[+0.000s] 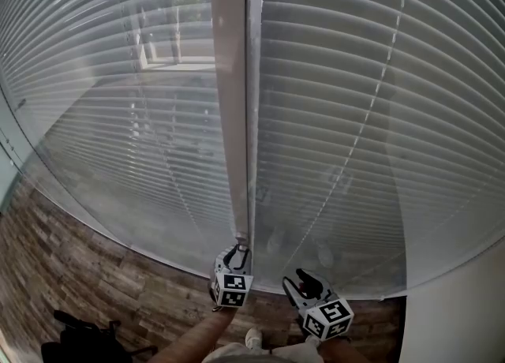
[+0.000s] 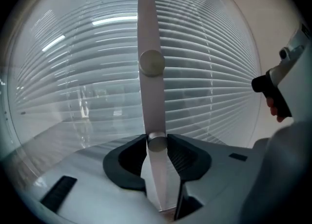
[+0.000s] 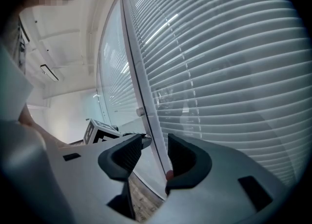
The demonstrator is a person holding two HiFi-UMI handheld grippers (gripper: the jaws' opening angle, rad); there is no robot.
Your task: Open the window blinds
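While the blinds (image 1: 355, 117) are hanging fully lowered behind glass on both sides of the white post (image 1: 230, 101), a small round knob (image 2: 157, 143) low on that post is being clenched between the jaws of the left gripper (image 1: 237, 254). A second knob (image 2: 151, 63) is being left untouched farther up. The right gripper (image 1: 309, 282) is being held just to the right, near the right pane, its jaws parted and grasping nothing. The turn is probably being served best if the knob is being gripped squarely and rolled about its own axis. No sideways pull should be added, so that the pads are not being dragged off, and the slats are being watched for tilt.
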